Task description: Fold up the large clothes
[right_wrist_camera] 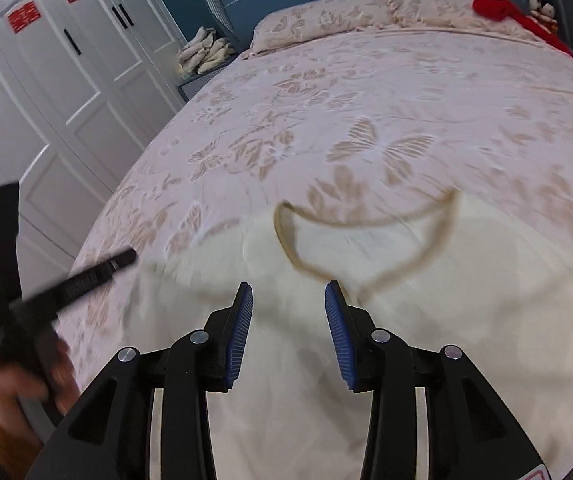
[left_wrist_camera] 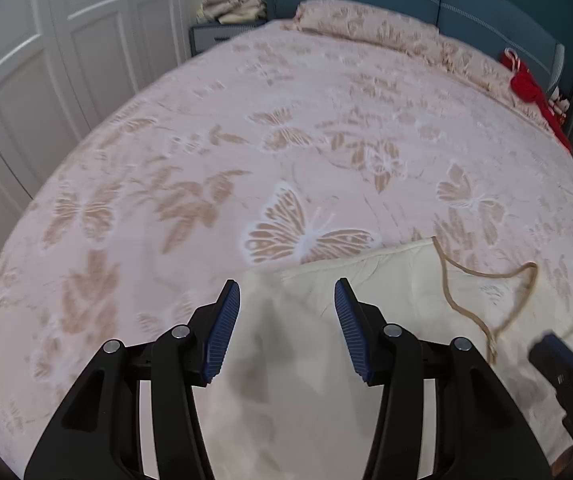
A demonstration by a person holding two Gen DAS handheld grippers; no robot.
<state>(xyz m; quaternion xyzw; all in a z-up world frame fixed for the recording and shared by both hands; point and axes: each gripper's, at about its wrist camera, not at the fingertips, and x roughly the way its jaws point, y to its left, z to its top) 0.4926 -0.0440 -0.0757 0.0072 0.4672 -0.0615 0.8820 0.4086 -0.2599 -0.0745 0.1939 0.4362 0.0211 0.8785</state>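
A cream garment (left_wrist_camera: pixel 310 360) with a tan-trimmed neckline (left_wrist_camera: pixel 482 280) lies flat on the near part of the bed. My left gripper (left_wrist_camera: pixel 287 300) is open and empty, hovering over the garment's left shoulder area. In the right wrist view the same garment (right_wrist_camera: pixel 426 320) fills the foreground, its tan neckline (right_wrist_camera: pixel 366 232) ahead of the fingers. My right gripper (right_wrist_camera: pixel 288 300) is open and empty just above the cloth near the collar. The left gripper (right_wrist_camera: pixel 66 280) shows blurred at the left of that view. The right gripper's body (left_wrist_camera: pixel 566 376) shows at the lower right of the left wrist view.
The bed (left_wrist_camera: pixel 246 120) has a pink butterfly-print cover and pillows (left_wrist_camera: pixel 366 28) at a blue headboard. A red cloth item (left_wrist_camera: pixel 534 88) lies at the far right corner. White wardrobe doors (right_wrist_camera: pixel 46 80) stand on the left. A nightstand holds folded light cloths (left_wrist_camera: pixel 234 4).
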